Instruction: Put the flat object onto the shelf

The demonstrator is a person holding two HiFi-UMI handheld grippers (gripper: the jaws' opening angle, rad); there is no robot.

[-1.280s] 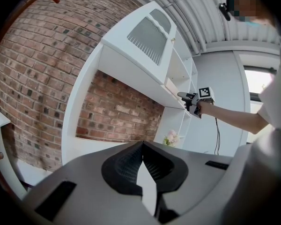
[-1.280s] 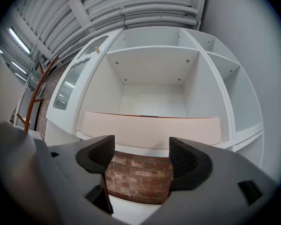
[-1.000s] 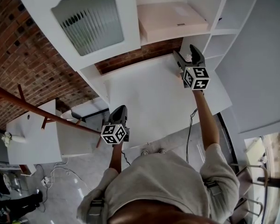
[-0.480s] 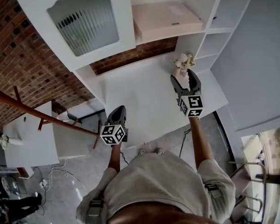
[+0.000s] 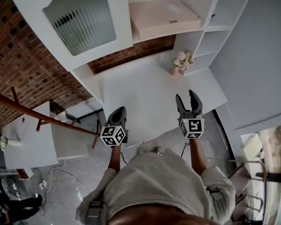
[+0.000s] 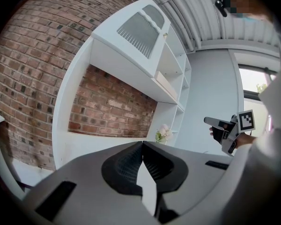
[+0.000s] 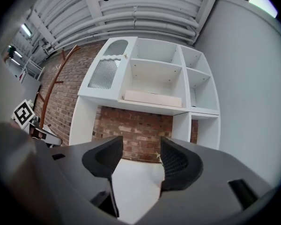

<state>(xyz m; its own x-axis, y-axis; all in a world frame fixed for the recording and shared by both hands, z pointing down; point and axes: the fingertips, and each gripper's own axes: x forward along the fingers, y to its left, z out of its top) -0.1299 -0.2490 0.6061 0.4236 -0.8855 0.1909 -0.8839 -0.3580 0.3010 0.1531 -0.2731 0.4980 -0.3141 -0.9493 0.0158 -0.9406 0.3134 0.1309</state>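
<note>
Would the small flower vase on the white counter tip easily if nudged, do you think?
Probably: the flower vase looks narrow below its wider blooms, so likely top-heavy. It seems small, hence probably light, and may slide on the smooth counter.

Head view: overhead, facing steeply down; table (image 5: 145, 97) at centre, shelf unit (image 5: 122, 18) along the top.
Left gripper view: low, level, oblique to the shelf unit.
Right gripper view: low, frontal.
Shared by all views: shelf unit, brick wall (image 5: 33, 64), flowers (image 5: 180, 60).

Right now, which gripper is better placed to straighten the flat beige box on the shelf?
Probably right: the right gripper faces the flat beige box, its empty jaws apart, though they have just been closing. The left gripper is shut, further left.
</note>
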